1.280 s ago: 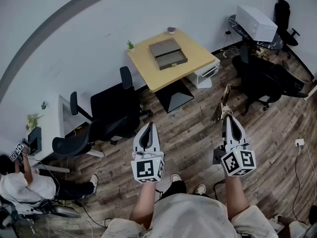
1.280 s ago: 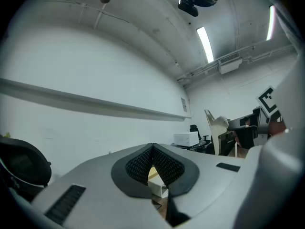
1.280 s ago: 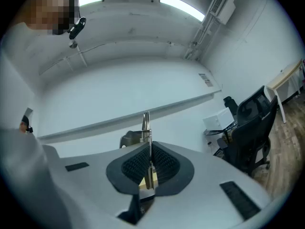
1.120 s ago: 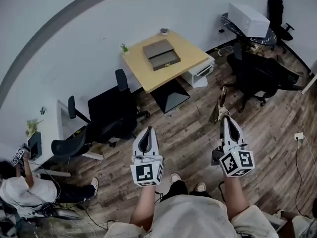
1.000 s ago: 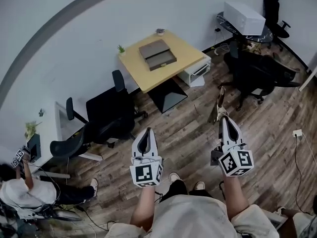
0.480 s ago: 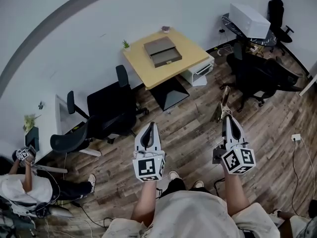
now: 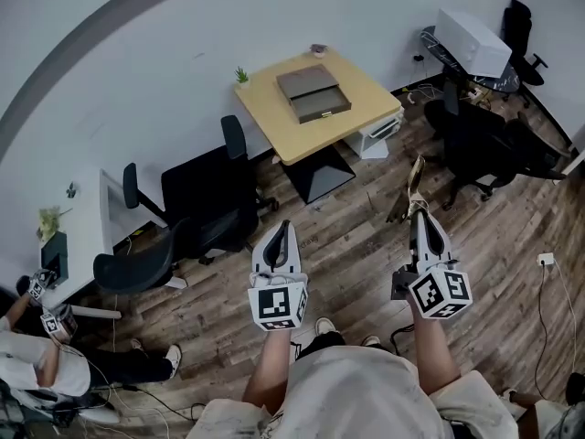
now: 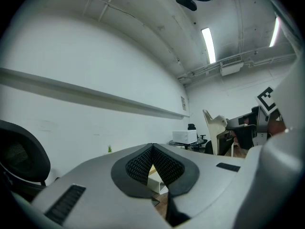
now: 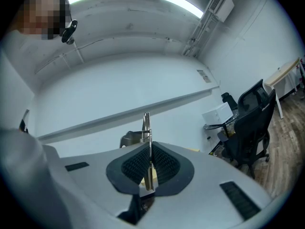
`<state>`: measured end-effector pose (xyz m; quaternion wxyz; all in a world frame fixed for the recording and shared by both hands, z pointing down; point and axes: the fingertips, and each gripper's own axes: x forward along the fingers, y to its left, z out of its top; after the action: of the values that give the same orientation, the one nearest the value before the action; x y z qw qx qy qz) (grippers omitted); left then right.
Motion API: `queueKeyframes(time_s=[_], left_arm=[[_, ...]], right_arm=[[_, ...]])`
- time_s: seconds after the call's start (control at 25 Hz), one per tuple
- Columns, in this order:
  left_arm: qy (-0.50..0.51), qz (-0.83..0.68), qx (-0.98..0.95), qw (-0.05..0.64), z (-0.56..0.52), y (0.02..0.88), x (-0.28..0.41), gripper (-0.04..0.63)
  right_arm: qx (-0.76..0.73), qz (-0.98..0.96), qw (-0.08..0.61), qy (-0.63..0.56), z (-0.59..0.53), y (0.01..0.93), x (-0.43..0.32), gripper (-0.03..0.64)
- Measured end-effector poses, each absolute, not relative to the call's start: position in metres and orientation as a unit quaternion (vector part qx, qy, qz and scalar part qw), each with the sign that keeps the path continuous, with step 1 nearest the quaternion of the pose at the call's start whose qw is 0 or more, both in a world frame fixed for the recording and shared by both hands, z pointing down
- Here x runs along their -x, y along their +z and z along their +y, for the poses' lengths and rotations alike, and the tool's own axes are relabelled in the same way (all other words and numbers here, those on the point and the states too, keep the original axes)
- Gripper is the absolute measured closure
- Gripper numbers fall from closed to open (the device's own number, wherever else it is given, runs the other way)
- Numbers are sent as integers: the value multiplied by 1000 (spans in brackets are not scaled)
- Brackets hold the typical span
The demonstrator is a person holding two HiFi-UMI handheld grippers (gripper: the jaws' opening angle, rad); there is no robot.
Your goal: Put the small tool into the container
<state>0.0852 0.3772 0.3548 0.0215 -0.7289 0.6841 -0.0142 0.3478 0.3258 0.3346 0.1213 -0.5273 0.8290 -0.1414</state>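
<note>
Nearest the camera: the person's 2 forearms, each carrying a claw held level over the wooden floor (image 7: 352, 245).

Left claw (image 7: 282, 230) - its tips meet, nothing is between the pads. The left gripper view confirms this: the ribbed pads are closed at the front, and only background shows through the gap behind them.

Right claw (image 7: 420, 216) - closed on the small tool (image 7: 414, 188), a thin flat metal piece pinched edge-on between the pads. Its free end sticks out past the tips. In the right gripper view the tool stands upright in the seam of the pads and rises above them.

Past the claws, to the left: 2 black office chairs (image 7: 212, 198), one behind the other.

Further on: a yellow-topped table (image 7: 370, 99) against the white wall. The container (image 7: 313, 95), a grey-brown box, sits near the table's middle, well apart from both claws and from the tool. A small green plant (image 7: 241, 75) stands at the table's left corner.

Far right: more black chairs and a white box (image 7: 473, 42) on a dark desk.
</note>
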Motion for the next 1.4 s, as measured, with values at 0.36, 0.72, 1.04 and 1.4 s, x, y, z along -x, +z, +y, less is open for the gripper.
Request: queueKeyframes(time_s=[0.36,0.72,1.04,1.4], left_arm=[[-13,675,737,22,353,357,-46,589],[-15,676,737,17,343,363,-26,589],[-22,668,744,17,318,368,-25,589],[-28,657,753,23,263,360,-19,590]], right_arm=[[537,823,122,-143,310,340,-310,598],[535,823,117,-149,300,347,-290,598],[539,818,120,-161,275,357,-285,598],[542,814,128,-165,225,352,-275,598]])
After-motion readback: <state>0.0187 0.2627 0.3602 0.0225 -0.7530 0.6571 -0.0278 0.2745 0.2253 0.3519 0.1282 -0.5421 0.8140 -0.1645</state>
